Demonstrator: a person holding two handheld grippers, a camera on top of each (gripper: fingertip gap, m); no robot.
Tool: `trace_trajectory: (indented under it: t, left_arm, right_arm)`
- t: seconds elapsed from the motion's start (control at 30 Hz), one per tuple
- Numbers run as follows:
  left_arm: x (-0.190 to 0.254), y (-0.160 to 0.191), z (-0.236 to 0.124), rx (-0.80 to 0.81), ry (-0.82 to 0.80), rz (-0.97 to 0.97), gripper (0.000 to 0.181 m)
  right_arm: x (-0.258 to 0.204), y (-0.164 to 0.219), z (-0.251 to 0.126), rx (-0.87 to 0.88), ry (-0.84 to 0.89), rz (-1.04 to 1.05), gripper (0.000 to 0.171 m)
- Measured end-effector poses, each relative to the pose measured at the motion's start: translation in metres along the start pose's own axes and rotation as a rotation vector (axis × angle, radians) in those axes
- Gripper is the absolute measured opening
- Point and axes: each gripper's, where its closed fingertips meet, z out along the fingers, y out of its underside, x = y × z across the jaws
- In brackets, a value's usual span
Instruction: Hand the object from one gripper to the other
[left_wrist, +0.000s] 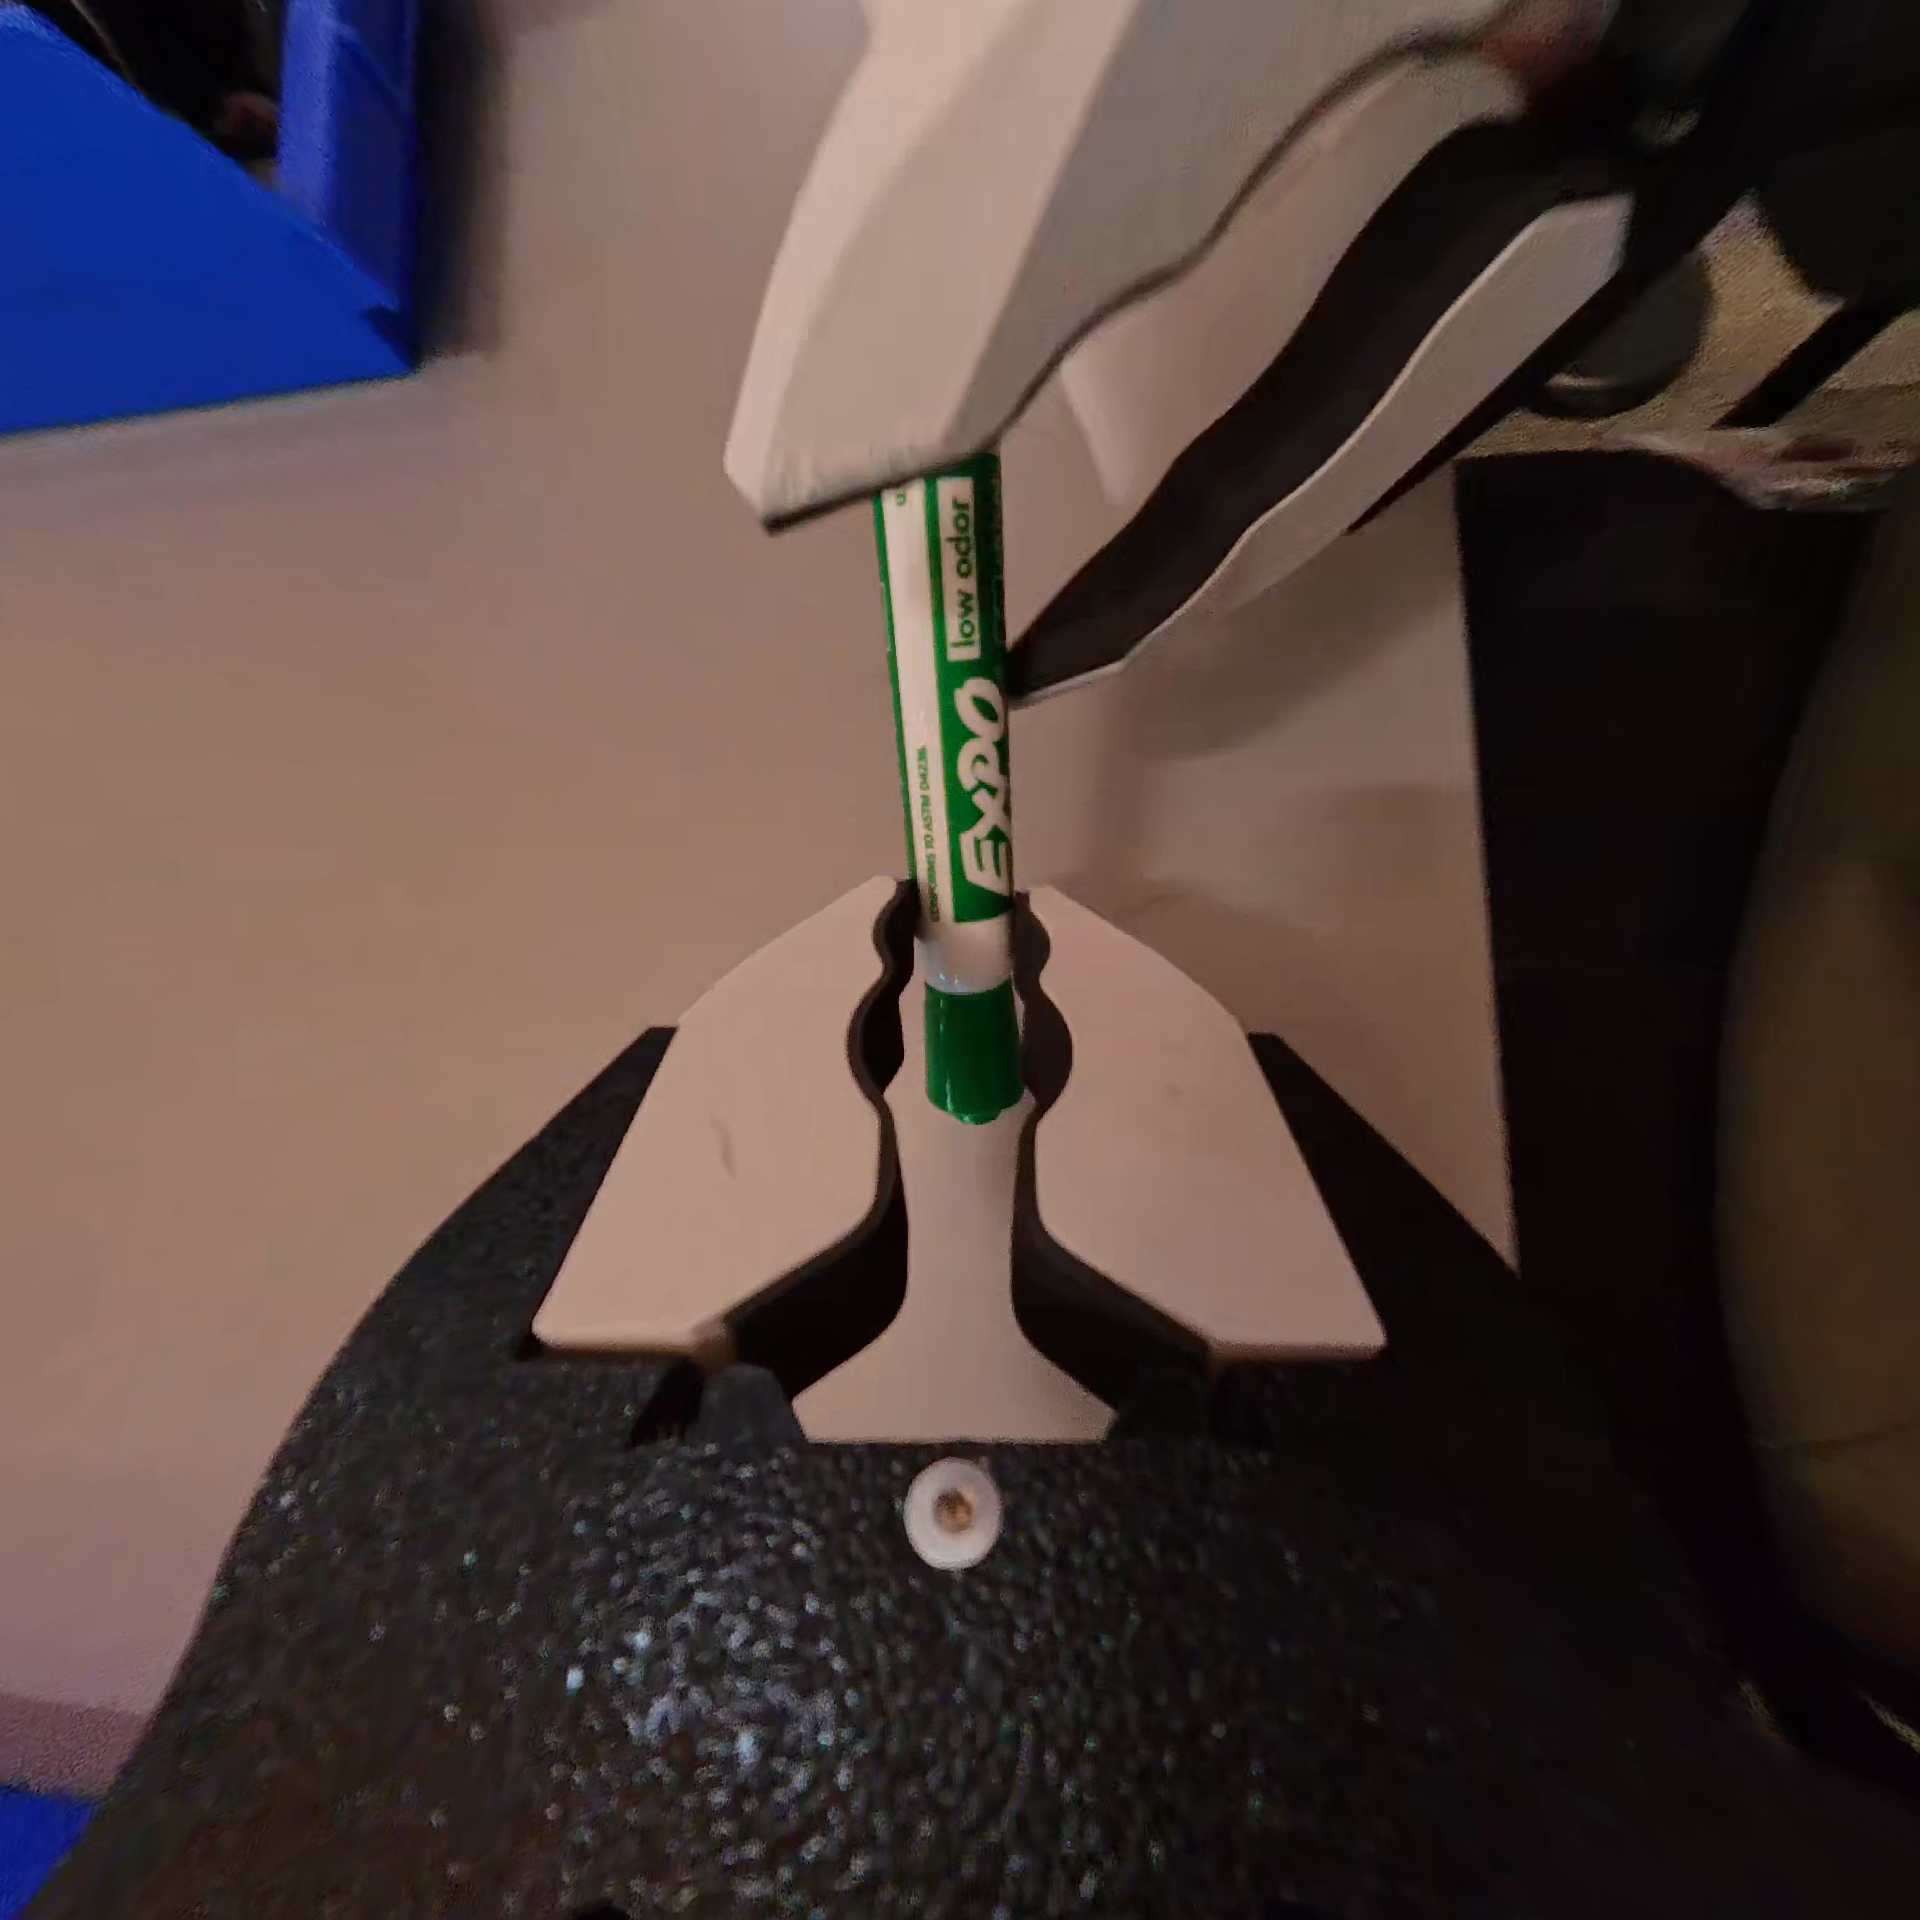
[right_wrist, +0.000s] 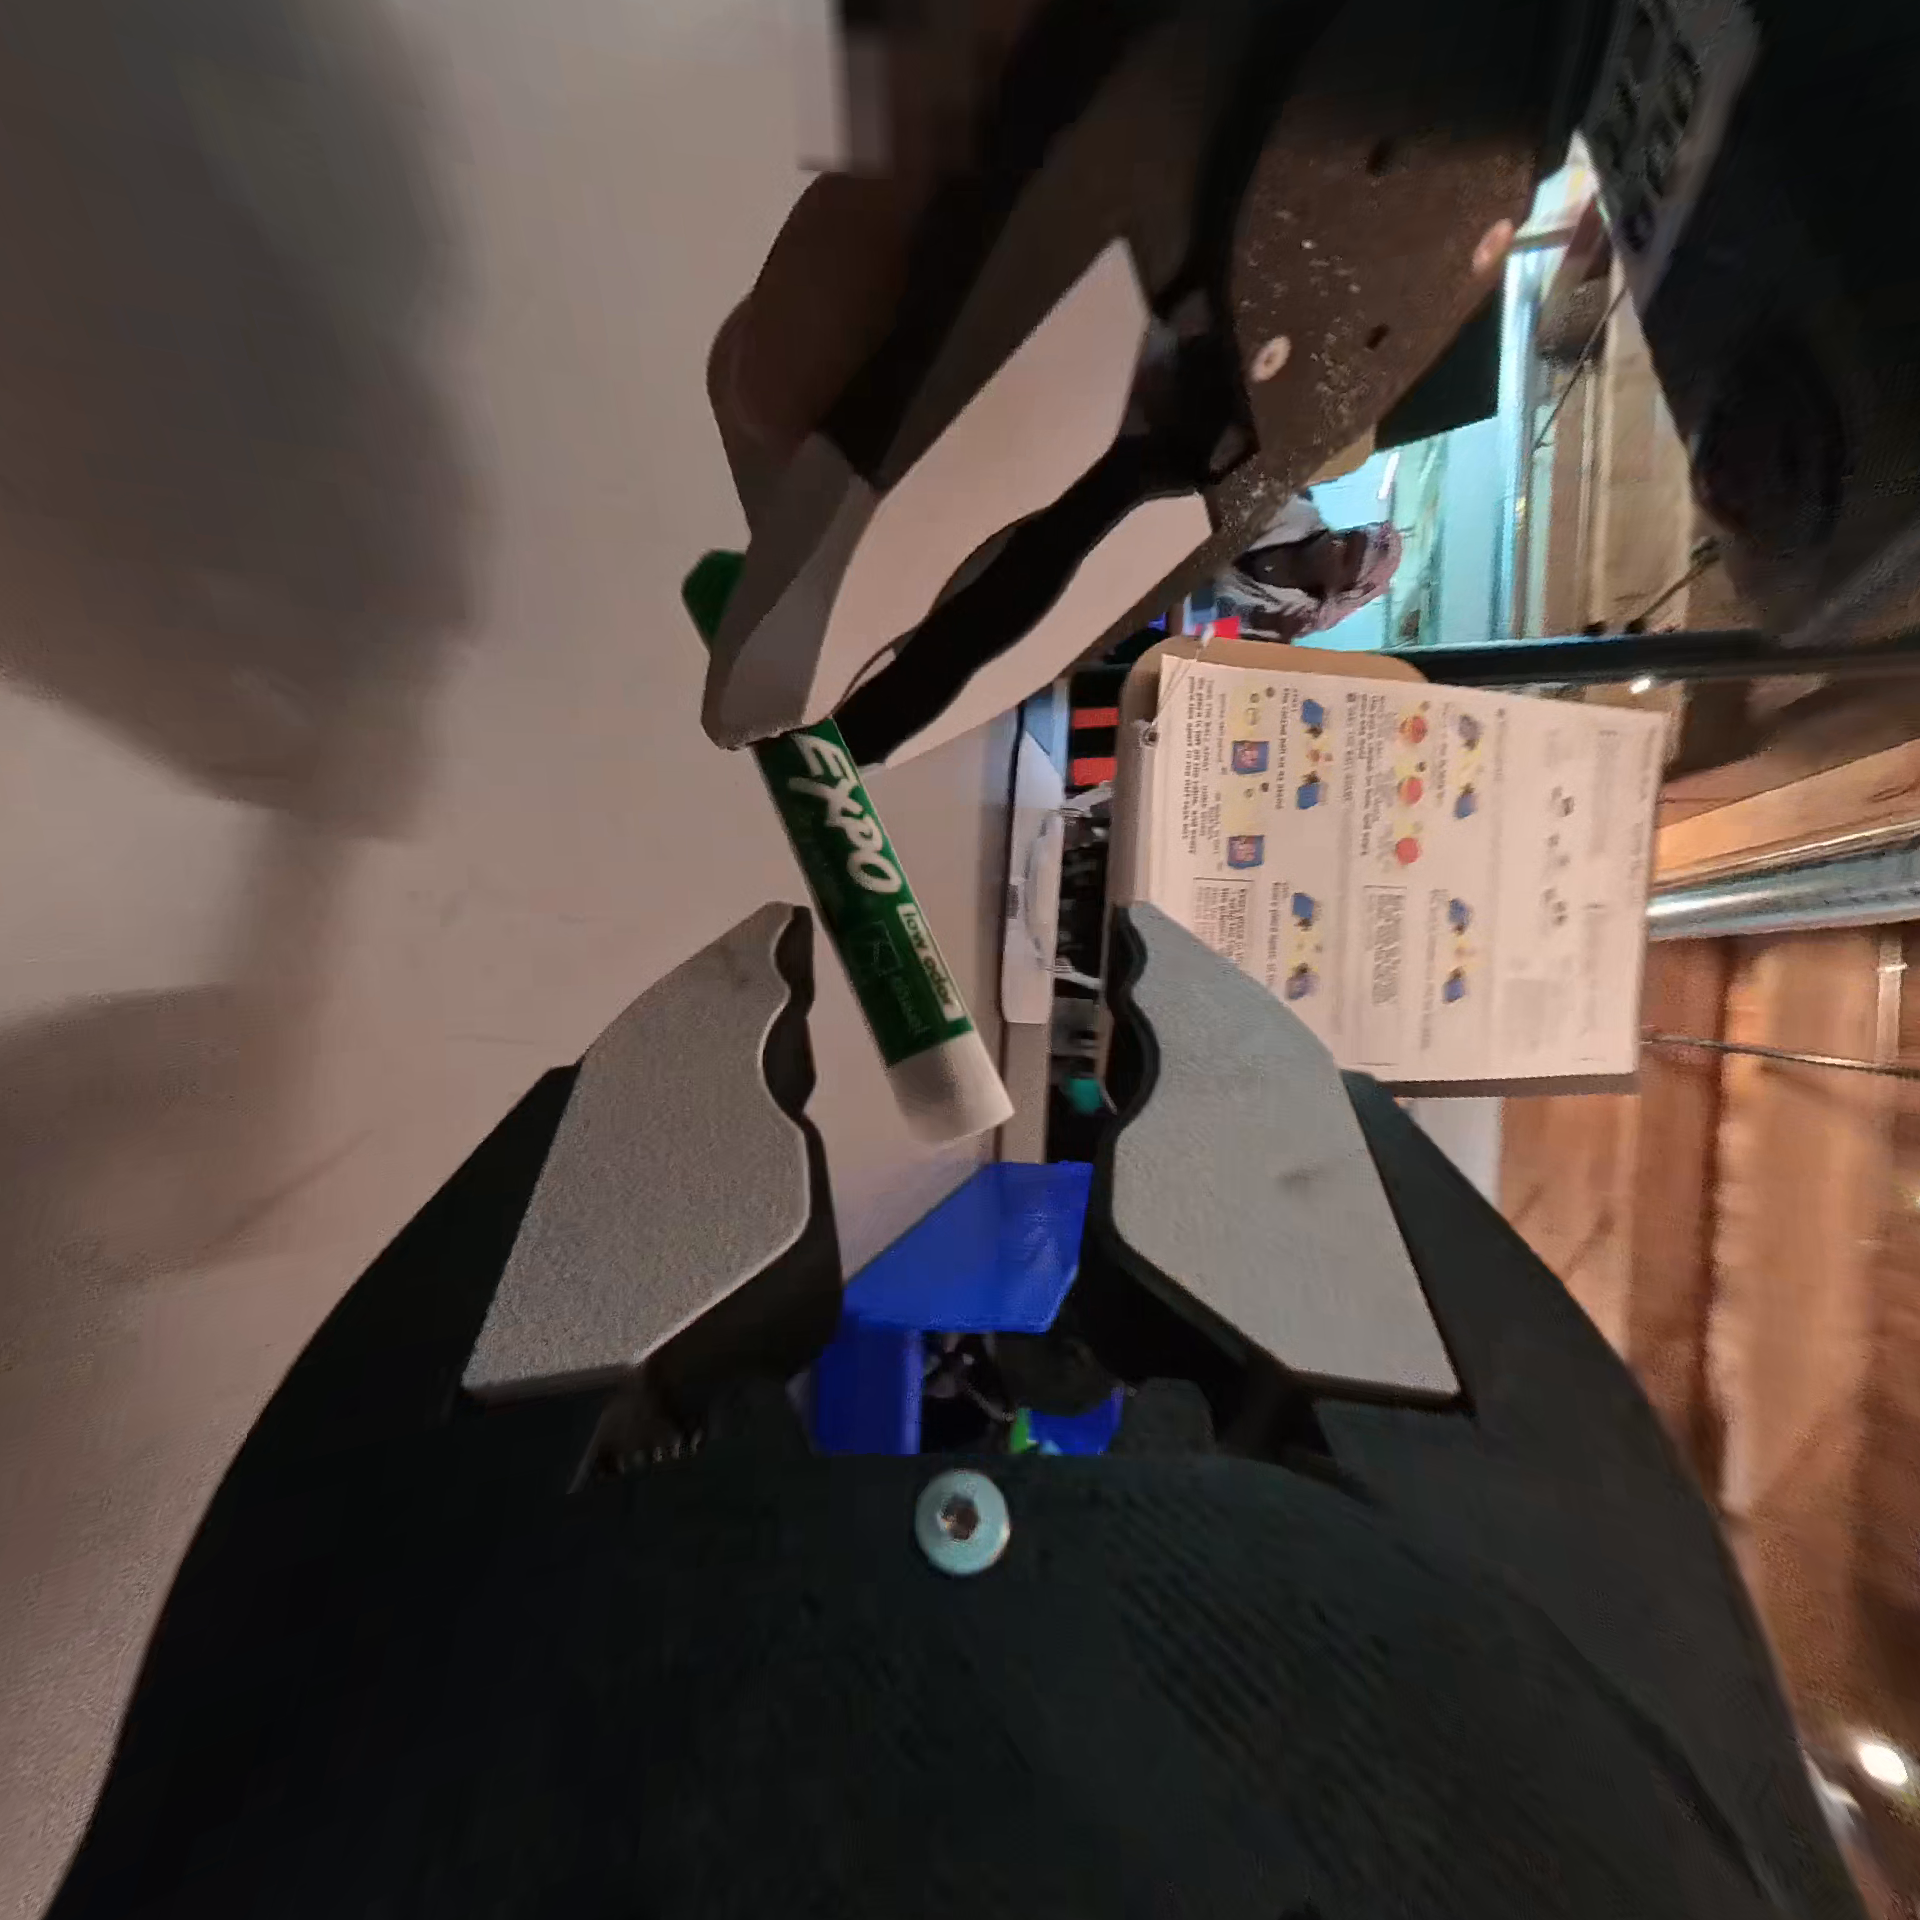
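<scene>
A green and white marker (left_wrist: 951, 727) is held in the air. My left gripper (left_wrist: 966, 904) is shut on it just above its green cap, which lies between the fingers. My right gripper (left_wrist: 935, 571) comes in from the upper right of the left wrist view, with its jaws apart on either side of the marker's far end. In the right wrist view the right gripper (right_wrist: 961, 925) is open and the marker's (right_wrist: 862, 883) white end hangs between its fingers, close to the left one. The left gripper (right_wrist: 810, 738) grips the marker from above.
A blue bin (left_wrist: 156, 260) sits at the upper left on a pale surface and also shows behind the right gripper (right_wrist: 966, 1247). A printed sheet on cardboard (right_wrist: 1403, 862) stands to the right. A dark upright edge (left_wrist: 1610, 935) borders the right side.
</scene>
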Motion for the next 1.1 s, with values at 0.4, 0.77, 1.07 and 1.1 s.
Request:
trace_trajectory:
  t: [0.4,0.77,1.07,1.1]
  left_arm:
    - [-0.003,0.011,-0.006,0.039,0.157,-0.329,0.018]
    - [-0.048,-0.072,-0.084,0.845,-0.077,-0.275,0.045]
    - [-0.016,-0.106,-0.041,1.122,0.252,-0.440,0.040]
    - [-0.019,-0.107,-0.043,1.164,0.270,-0.489,0.039]
  right_arm:
    - [-0.016,0.013,0.033,-0.135,0.127,-0.220,0.019]
    - [0.055,0.049,-0.003,0.370,0.218,1.245,0.019]
    - [0.092,0.035,-0.037,1.108,0.082,1.911,0.018]
    - [0.092,0.031,-0.037,1.130,0.066,1.913,0.019]
